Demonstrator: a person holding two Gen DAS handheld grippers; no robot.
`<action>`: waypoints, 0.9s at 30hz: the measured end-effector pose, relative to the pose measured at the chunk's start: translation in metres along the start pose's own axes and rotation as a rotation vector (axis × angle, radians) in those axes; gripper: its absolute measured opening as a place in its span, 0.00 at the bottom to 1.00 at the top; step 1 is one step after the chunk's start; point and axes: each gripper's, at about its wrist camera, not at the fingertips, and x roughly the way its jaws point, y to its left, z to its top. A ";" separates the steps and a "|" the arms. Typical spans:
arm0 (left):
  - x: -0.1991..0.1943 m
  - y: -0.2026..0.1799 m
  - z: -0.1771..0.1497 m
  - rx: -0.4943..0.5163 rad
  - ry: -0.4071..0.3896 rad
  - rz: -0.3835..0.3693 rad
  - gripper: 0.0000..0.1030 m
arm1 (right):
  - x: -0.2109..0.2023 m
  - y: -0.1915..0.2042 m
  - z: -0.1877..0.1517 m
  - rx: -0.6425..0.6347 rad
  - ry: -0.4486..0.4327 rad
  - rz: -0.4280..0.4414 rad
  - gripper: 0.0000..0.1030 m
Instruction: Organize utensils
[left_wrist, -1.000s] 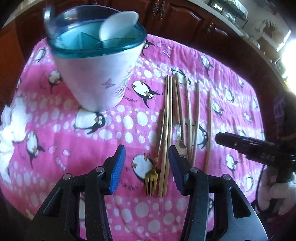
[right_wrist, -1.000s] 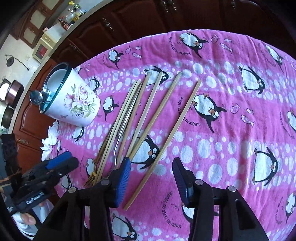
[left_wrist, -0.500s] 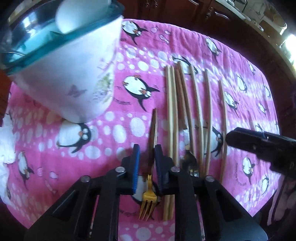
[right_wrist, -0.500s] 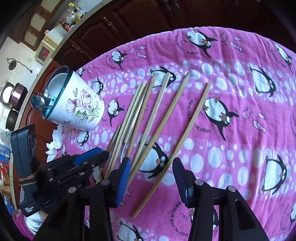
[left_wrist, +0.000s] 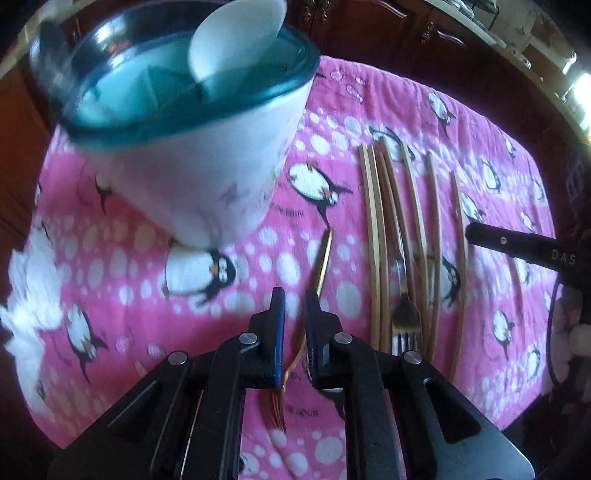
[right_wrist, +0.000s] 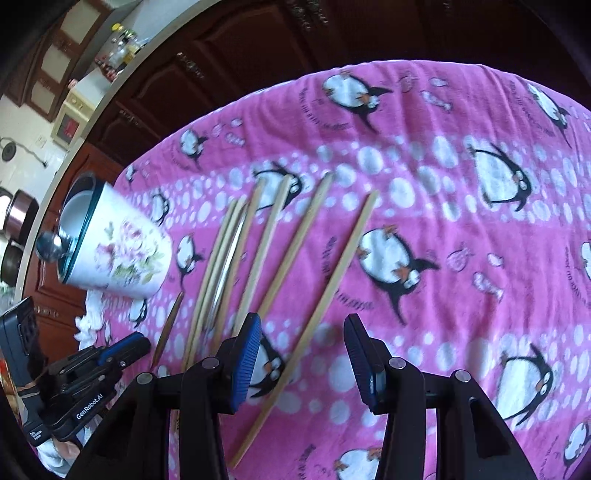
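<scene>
Utensils lie on a pink penguin-print blanket (right_wrist: 461, 229) spread over a table, with dark wooden cabinets (right_wrist: 258, 55) behind. A white floral holder (left_wrist: 207, 147) with a teal rim stands at the blanket's left, a white spoon (left_wrist: 236, 37) inside it. Bamboo chopsticks (left_wrist: 376, 240) lie in a loose row, a silver fork (left_wrist: 404, 314) among them. A second ago the gold fork (left_wrist: 321, 262) lay against the chopsticks between wide jaws; now it is angled apart from them, nearer the holder. The left gripper (left_wrist: 293, 306), pointing steeply down, has just closed narrow onto the gold fork's handle. The right gripper (right_wrist: 303, 350) hovers half-open over the rightmost chopstick (right_wrist: 325, 291), gripping nothing.
</scene>
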 end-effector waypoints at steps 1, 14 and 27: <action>0.002 -0.004 0.004 0.013 -0.006 0.012 0.10 | 0.000 -0.003 0.002 0.006 -0.003 -0.004 0.43; 0.039 -0.040 0.035 0.173 0.007 0.194 0.10 | 0.010 -0.026 0.022 0.036 -0.024 -0.037 0.39; 0.017 -0.020 0.034 0.093 0.004 0.032 0.01 | 0.009 -0.022 0.046 -0.033 -0.094 -0.079 0.11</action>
